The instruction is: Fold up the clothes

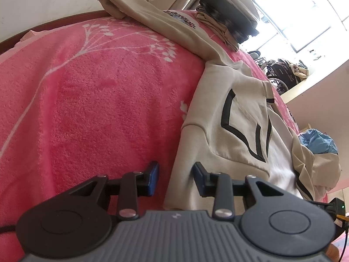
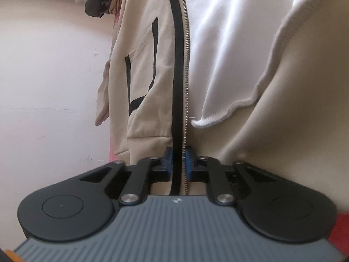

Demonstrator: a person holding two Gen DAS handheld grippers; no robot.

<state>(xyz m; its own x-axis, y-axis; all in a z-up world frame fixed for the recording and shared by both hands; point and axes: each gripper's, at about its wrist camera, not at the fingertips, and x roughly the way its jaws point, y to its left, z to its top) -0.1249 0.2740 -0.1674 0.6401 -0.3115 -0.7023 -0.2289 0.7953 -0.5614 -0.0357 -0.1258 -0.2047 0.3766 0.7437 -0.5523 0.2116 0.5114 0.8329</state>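
A cream zip jacket (image 1: 229, 131) with black trim lies on the pink blanket (image 1: 98, 98), at the right of the left wrist view. My left gripper (image 1: 176, 178) stands open at the jacket's near left hem. One finger is over the blanket and the other over the cloth, with the hem edge in the gap and neither pad pressing. In the right wrist view my right gripper (image 2: 178, 161) is shut on the jacket's (image 2: 148, 87) front edge. The black tape and the zipper teeth (image 2: 186, 76) run up from between the blue pads. White lining (image 2: 229, 43) shows to the right.
A folded cream garment (image 1: 152, 15) and a stack of dark and tan clothes (image 1: 229, 15) lie at the bed's far side. A blue cloth (image 1: 318, 142) is bunched past the jacket on the right. A bright window (image 1: 294, 21) and a wheelchair (image 1: 281, 72) lie beyond.
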